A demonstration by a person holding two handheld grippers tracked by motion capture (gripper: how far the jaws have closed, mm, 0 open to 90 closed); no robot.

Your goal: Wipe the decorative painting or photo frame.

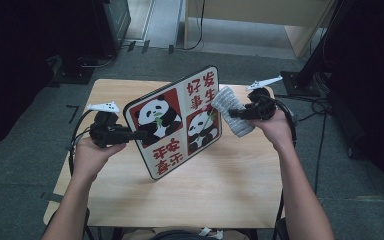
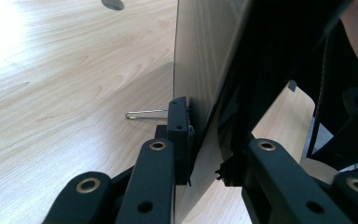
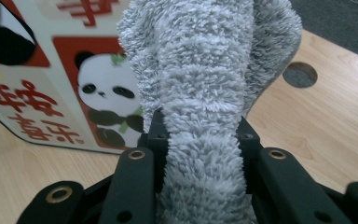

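A white board printed with red panels, pandas and red characters is held tilted above the wooden table. My left gripper is shut on the board's left edge; in the left gripper view the board runs edge-on between my jaws. My right gripper is shut on a fluffy grey cloth, which rests against the board's right side. In the right gripper view the cloth bulges up between the jaws, with the board's panda face behind it at left.
The table has a round hole near its far edge. A thin metal wire loop sticks out beside the left jaw. Grey floor, cables and a dark stand base surround the table.
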